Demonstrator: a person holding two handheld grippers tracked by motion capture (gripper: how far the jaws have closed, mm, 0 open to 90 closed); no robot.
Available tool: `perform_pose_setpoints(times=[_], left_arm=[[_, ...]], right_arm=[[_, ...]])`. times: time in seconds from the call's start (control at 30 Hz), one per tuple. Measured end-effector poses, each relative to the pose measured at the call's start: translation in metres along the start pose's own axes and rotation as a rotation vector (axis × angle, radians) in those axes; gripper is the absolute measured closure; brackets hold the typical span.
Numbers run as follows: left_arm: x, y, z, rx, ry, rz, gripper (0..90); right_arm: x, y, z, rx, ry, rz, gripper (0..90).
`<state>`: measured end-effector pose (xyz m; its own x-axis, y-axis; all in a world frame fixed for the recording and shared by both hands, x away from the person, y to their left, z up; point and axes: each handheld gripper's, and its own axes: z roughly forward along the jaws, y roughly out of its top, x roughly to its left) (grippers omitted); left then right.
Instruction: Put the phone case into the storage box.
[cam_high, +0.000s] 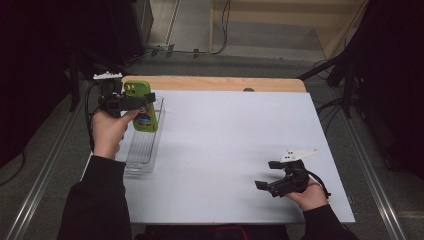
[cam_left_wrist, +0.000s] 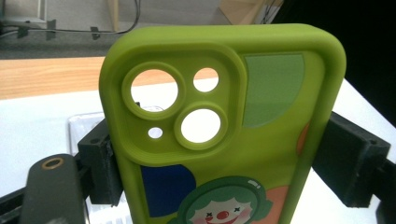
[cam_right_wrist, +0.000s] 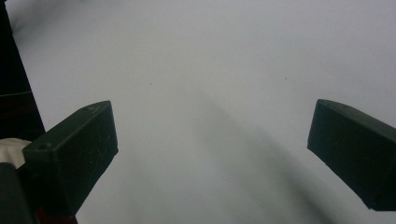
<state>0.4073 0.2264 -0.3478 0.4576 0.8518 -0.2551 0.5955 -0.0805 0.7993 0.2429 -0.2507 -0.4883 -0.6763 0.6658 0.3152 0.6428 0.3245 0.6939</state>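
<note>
A green phone case (cam_high: 141, 106) is held upright in the left gripper (cam_high: 131, 102) at the far left of the table, above a clear plastic tray (cam_high: 141, 150) that lies on the white tabletop (cam_high: 225, 150). In the high view the case is seen from above and in front, with its camera cut-outs at the top and a coloured picture lower down; the left hand (cam_high: 107, 131) is wrapped around the gripper's handle below it. Whether the case's lower edge touches the tray cannot be told from this view.

The left gripper view (cam_left_wrist: 219, 158) gives the detail that the high view lacks: the two black jaws are pressed against the case's (cam_left_wrist: 224, 130) long sides, one at each edge, so the case is clamped across its width. The two large lens openings, a smaller round one and a tiny hole are shown clearly, with the tabletop visible through them. A clown face with green hair, a blue patch and a pale green patch are printed on the back. A corner of the clear tray (cam_left_wrist: 81, 123) is seen behind the case.

The right gripper (cam_high: 272, 175) is held low near the right front of the table, well apart from the case, in the right hand (cam_high: 311, 195). In the right gripper view (cam_right_wrist: 212, 154) its jaws are spread wide, with nothing but bare white tabletop (cam_right_wrist: 210, 70) between them.
</note>
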Motion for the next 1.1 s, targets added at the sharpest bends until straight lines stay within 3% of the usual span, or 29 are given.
perform_pose_setpoints(times=[0.3,0.5,0.63,0.83,1.1], left_arm=[[0.006,0.010,0.013,0.005,0.044,0.004,17.1],[0.009,0.019,0.023,0.003,0.044,0.004,17.1],[0.015,0.023,0.030,-0.002,0.031,-0.017,17.1],[0.023,0.028,0.040,-0.019,0.084,-0.006,17.1],[0.036,0.029,0.053,-0.006,0.118,-0.017,17.1]], right_arm=[[0.001,0.000,0.001,0.002,0.004,-0.005,0.3],[0.001,0.000,0.002,0.004,0.006,-0.008,0.3],[0.001,0.000,0.002,0.000,0.011,-0.007,0.3],[0.002,0.001,0.002,-0.002,0.014,-0.008,0.3],[0.003,0.001,0.002,-0.003,0.014,-0.013,0.3]])
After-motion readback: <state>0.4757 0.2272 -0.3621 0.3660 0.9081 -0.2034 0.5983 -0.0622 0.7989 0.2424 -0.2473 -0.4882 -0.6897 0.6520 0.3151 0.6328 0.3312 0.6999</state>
